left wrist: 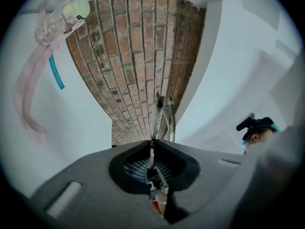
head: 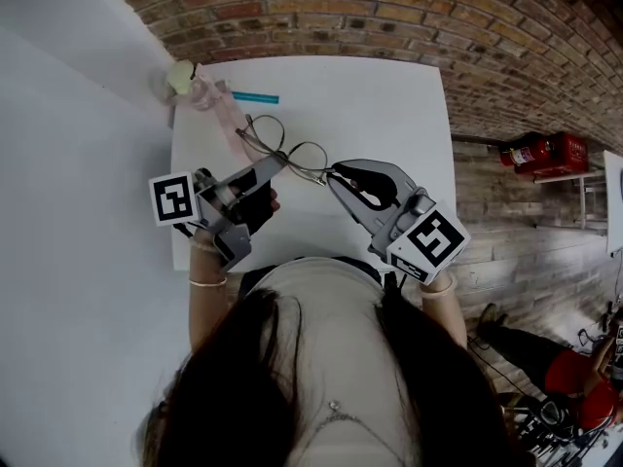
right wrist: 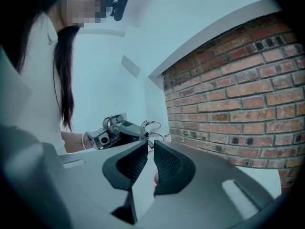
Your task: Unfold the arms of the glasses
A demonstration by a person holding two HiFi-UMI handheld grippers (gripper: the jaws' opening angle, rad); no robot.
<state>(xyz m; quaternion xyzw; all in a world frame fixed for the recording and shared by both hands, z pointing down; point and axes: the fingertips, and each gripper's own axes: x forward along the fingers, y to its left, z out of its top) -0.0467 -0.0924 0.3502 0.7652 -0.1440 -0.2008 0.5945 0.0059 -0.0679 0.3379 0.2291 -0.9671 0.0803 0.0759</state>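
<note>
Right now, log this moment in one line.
glasses: held up over table | left tongs: shut on glasses | right tongs: nearly closed at glasses' other end, grip unclear

I see a white table (head: pixel 389 105) set against a brick wall (head: pixel 389 8). At its far left corner sits a clear container (head: pixel 200 93) with a pale green cap (head: pixel 181 74) and a pink strap (head: pixel 232 120) trailing nearer. A teal stick (head: pixel 255 97) lies just right of it. Off to the right, a red fire extinguisher (head: pixel 545 151) rests on the plank floor (head: pixel 516 232).
</note>
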